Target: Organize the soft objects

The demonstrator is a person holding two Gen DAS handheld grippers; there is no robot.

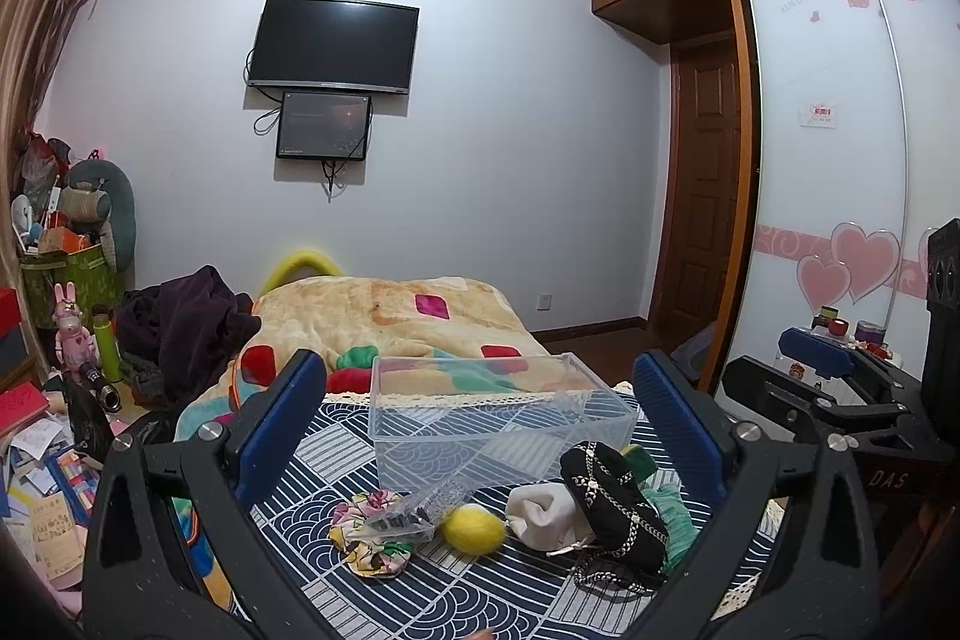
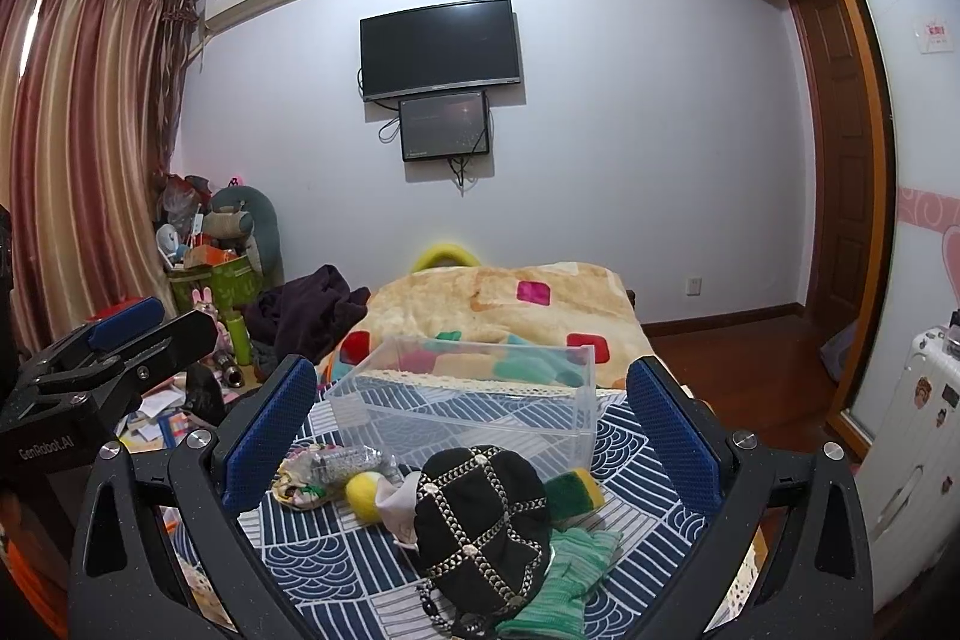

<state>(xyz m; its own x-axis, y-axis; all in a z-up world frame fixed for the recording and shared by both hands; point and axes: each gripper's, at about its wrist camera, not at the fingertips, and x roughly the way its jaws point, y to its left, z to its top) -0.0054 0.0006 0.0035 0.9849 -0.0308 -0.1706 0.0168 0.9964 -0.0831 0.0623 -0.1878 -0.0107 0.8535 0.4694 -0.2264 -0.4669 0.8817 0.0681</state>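
Dim, bluish indoor light; sharp centre, heavy fisheye bending, dark corners.

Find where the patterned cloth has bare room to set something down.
Free: the clear plastic bin is empty, and blue patterned cloth lies bare in front of the floral scrunchie. Crowded: yellow ball, black chain-trimmed hat, green glove.

On the cloth (image 1: 336,466), the bin (image 1: 498,424) sits farthest back, with the blanket (image 1: 384,310) behind it. In front of the bin, left to right: scrunchie (image 1: 369,532), ball (image 1: 474,529), sock (image 1: 540,511), cap (image 1: 618,511). A small bag (image 1: 408,514) lies on the scrunchie, touching the ball. The cap lies partly over the sock. The sponge (image 2: 573,490) sits behind the cap's right side, just before the bin; the glove (image 2: 570,574) lies right of the cap, nearer us.
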